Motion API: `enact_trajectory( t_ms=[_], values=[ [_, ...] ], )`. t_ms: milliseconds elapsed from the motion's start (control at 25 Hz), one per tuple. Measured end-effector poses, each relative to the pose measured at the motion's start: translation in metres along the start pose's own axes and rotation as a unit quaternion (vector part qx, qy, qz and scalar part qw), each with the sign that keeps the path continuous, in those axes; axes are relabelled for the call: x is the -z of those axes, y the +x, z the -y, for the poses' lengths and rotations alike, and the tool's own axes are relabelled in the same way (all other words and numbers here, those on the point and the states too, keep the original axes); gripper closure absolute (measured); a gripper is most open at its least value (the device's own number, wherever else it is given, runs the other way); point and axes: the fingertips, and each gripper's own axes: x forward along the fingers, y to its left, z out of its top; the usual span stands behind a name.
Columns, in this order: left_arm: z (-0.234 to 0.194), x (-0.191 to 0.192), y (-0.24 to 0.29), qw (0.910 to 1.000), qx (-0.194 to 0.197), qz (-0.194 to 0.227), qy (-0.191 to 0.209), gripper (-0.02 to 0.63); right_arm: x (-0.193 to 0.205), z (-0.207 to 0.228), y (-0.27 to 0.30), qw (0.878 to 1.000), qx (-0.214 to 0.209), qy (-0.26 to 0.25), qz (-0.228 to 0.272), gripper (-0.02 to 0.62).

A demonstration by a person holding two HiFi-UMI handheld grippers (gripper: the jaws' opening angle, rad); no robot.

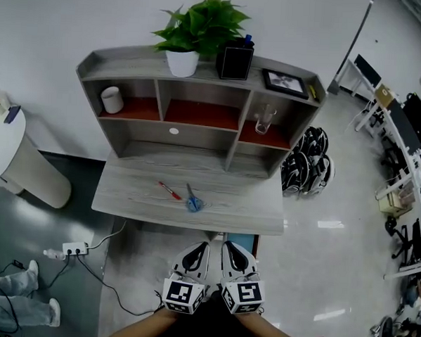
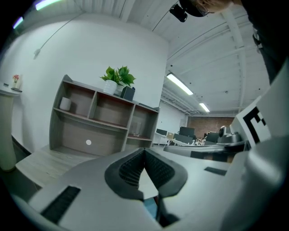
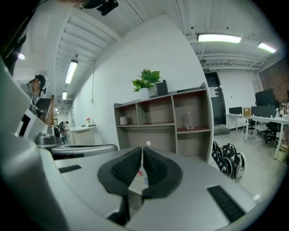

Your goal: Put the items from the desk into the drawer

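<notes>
Right now both grippers are hovering side by side just short of the front edge of the pale grey wood-grain desk point(image 1: 247, 205). The left gripper point(image 1: 202, 247) is showing its black ribbed jaws meeting at the tips with nothing between them, and the right gripper point(image 1: 232, 248) is doing the same. A slim red pen with a white tip point(image 1: 170, 190) is lying slantwise near the middle of the desktop. Just beside it, apart from it, a small blue-handled pair of scissors with thin grey blades point(image 1: 193, 201) is lying with its blades pointing toward the shelves. Black-and-white square markers are facing up from each gripper's cube.
</notes>
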Motion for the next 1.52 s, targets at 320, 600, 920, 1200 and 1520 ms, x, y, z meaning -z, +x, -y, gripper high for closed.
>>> enact_trajectory(
  t_ms=[320,600,920,1200,1520],
  values=[
    [-0.020,0.003,-0.024,0.9996,-0.013,0.010,-0.021,0.594,0.008,-0.027,0.000,1.000,-0.009,-0.013,-0.010,0.568],
    [-0.047,0.017,-0.049,0.9984,-0.045,0.009,-0.031,0.592,0.028,-0.055,0.009,0.999,-0.034,-0.014,-0.039,0.568],
    [-0.074,0.038,-0.042,0.9966,-0.078,-0.008,-0.025,0.592,0.039,-0.051,0.049,0.997,-0.050,-0.005,-0.052,0.566],
    [-0.102,0.045,-0.028,0.9952,-0.091,-0.026,-0.026,0.592,0.067,-0.035,0.117,0.992,-0.058,-0.032,-0.109,0.566],
    [-0.141,0.053,0.008,0.9918,-0.112,-0.048,-0.039,0.593,0.104,-0.015,0.195,0.982,-0.069,-0.026,-0.177,0.566]
  ],
)
